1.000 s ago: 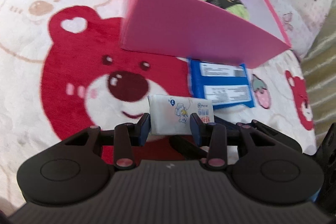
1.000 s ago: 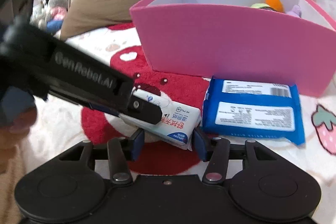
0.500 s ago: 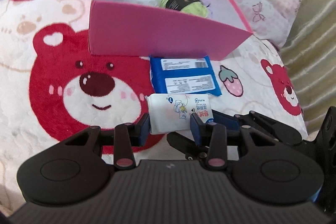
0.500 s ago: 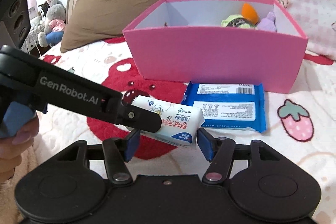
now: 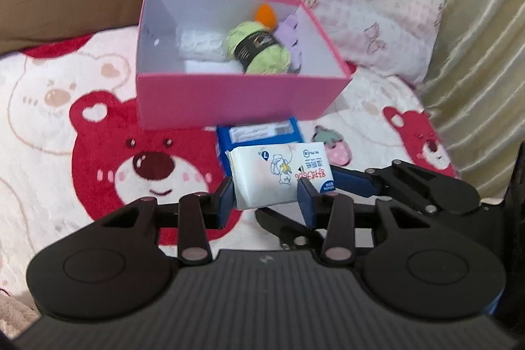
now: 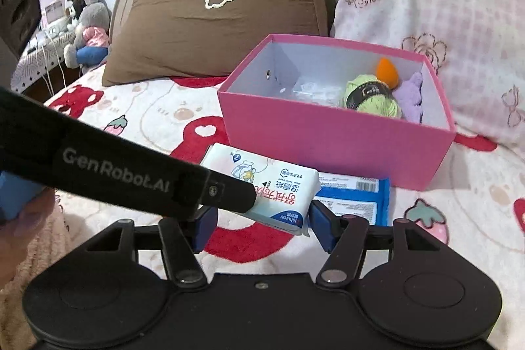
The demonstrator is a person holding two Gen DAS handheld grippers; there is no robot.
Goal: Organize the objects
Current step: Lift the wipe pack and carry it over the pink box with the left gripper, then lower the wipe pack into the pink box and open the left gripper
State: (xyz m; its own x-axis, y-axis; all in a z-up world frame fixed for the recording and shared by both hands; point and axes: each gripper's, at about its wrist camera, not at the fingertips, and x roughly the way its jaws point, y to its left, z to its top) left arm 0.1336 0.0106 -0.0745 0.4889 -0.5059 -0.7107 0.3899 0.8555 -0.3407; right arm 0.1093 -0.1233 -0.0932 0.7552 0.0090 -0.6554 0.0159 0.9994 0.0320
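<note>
My left gripper (image 5: 265,202) is shut on a white wipes pack (image 5: 279,176) and holds it in the air above the blanket. The right wrist view shows its black finger (image 6: 226,194) lying across the same pack (image 6: 279,189). My right gripper (image 6: 262,227) stands open around the pack's near end, its blue pads a little clear of it. A blue wipes pack (image 5: 262,133) lies flat in front of the pink box (image 5: 229,100). Green yarn (image 5: 262,50), an orange piece, a purple piece and a clear packet lie inside the box.
The bear-print blanket (image 5: 82,153) covers the bed. A brown pillow (image 6: 213,22) and a pink checked pillow (image 6: 443,5) lean behind the box. A gold curtain (image 5: 485,54) hangs at the right. Plush toys (image 6: 88,31) sit on a side table far left.
Both grippers have risen and the white pack came up off the blanket with the left one. The right jaws have spread a little wider. The box's inside now shows more fully.
</note>
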